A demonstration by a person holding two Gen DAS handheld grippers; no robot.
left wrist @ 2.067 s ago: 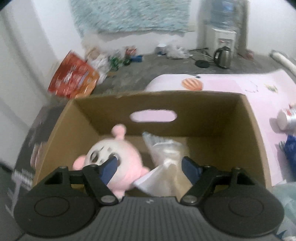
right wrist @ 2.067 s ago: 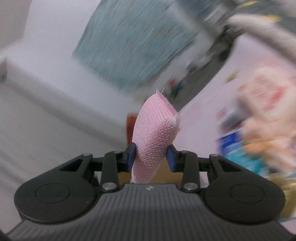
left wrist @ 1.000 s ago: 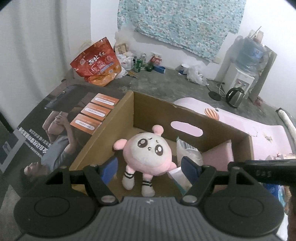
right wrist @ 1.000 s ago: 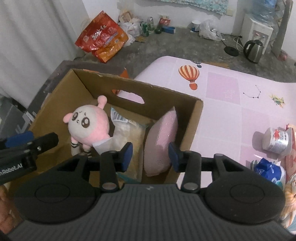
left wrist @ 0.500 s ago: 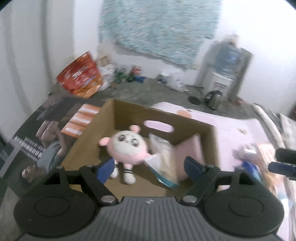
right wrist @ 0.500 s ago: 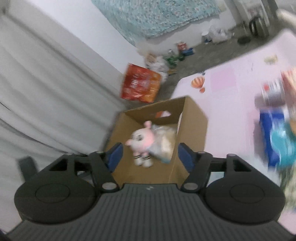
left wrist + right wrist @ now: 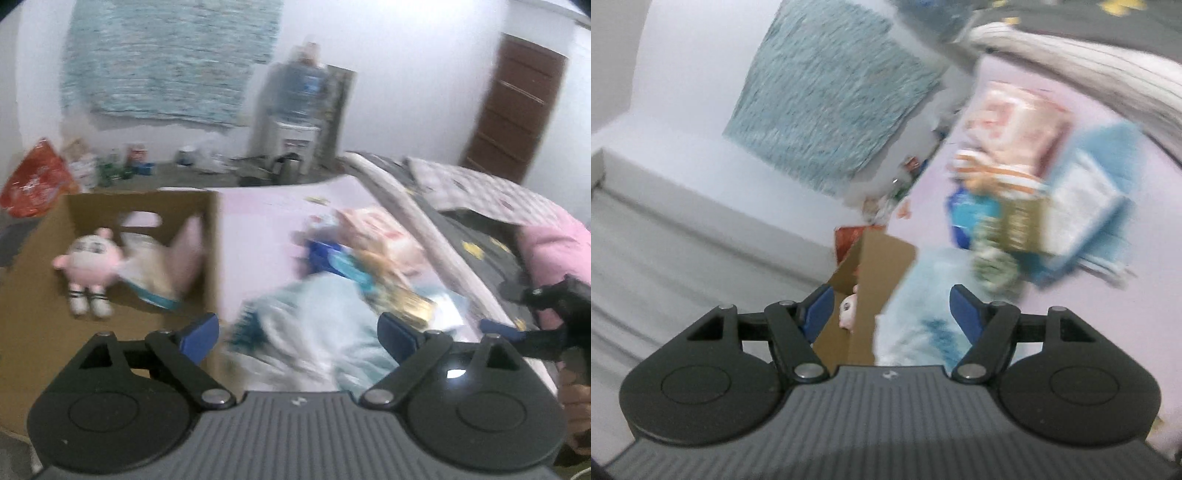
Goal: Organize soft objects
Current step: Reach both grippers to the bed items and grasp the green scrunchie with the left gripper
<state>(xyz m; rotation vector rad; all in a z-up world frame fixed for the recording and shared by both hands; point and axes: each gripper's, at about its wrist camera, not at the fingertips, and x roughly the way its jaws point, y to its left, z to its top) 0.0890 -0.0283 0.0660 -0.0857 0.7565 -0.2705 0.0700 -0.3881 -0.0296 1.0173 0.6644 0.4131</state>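
A cardboard box (image 7: 55,332) at the left holds a pink plush doll (image 7: 86,262), a clear plastic bag (image 7: 151,277) and a pink pad (image 7: 190,243) leaning on its right wall. My left gripper (image 7: 299,332) hangs over a light blue fluffy cloth (image 7: 321,332) on the pink mat; its jaws are opening with nothing between them. My right gripper (image 7: 892,310) is tilted, its jaws also opening and empty, above the same cloth (image 7: 916,321) and the box's corner (image 7: 879,269). Both views are blurred.
A pile of packets and soft packs (image 7: 369,251) lies on the pink mat (image 7: 258,229) past the cloth, also seen as the pile (image 7: 1015,184). A pink sleeve (image 7: 554,251) is at the right edge. Bedding (image 7: 480,192), a water dispenser (image 7: 299,122) and floor clutter (image 7: 33,184) stand behind.
The right gripper let go of the pink pad, which now stands in the box. Both grippers swung away from the box toward the cloth and pile, jaws wider.
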